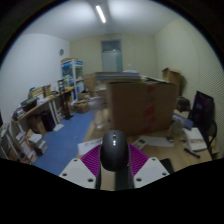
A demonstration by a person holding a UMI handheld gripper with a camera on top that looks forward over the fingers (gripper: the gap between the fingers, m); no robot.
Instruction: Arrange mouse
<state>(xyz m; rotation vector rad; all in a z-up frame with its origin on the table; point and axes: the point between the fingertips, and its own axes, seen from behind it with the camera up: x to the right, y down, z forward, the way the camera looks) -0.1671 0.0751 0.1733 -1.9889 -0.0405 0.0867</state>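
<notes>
A dark grey computer mouse (114, 152) stands on end between my two fingers, held up in the air in front of the room. Both purple pads (90, 158) press against its sides, so my gripper (114, 163) is shut on it. The lower part of the mouse runs down between the fingers and out of sight. No table surface shows directly beneath it.
A large cardboard box (138, 107) stands beyond the mouse in the middle of the room. A cluttered desk and shelves (42, 108) line the left side. A black chair (202, 115) and a table with papers (190, 140) are on the right. Blue floor (68, 145) lies ahead on the left.
</notes>
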